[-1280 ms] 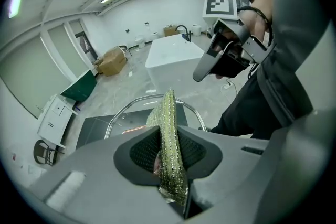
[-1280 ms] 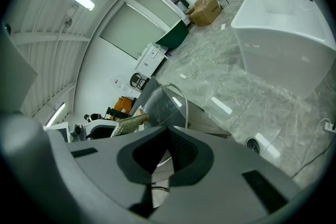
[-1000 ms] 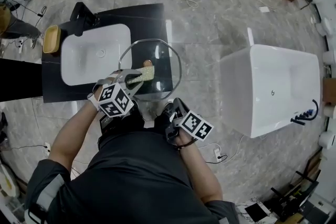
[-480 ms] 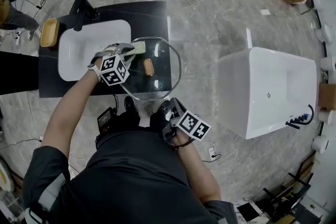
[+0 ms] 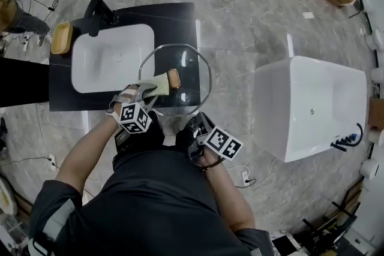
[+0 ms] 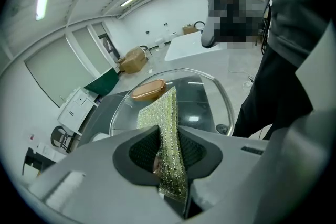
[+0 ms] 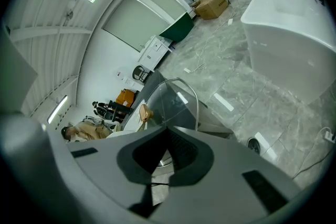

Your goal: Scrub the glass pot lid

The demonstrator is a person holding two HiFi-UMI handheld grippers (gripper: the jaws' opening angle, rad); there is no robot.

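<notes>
Two fingers (image 6: 140, 152) of the left gripper (image 5: 144, 90) (image 6: 170, 150) are closed narrowly on a green scouring pad (image 5: 157, 86) (image 6: 167, 113). The pad's free end lies flat against the glass pot lid (image 5: 193, 80) (image 6: 212, 107) (image 7: 177, 103), just beside its brown knob (image 5: 174, 77) (image 6: 148, 89) (image 7: 145, 112). The right gripper (image 5: 193, 126) (image 7: 167, 157) has its fingers pinched almost together on the lid's near rim, holding the lid tilted above the front edge of the black worktop (image 5: 174, 18). A white basin (image 5: 114, 57) is set into that worktop to the lid's left, with a black tap (image 5: 99, 12) behind it. A white bathtub (image 5: 312, 105) stands well apart on the floor.
</notes>
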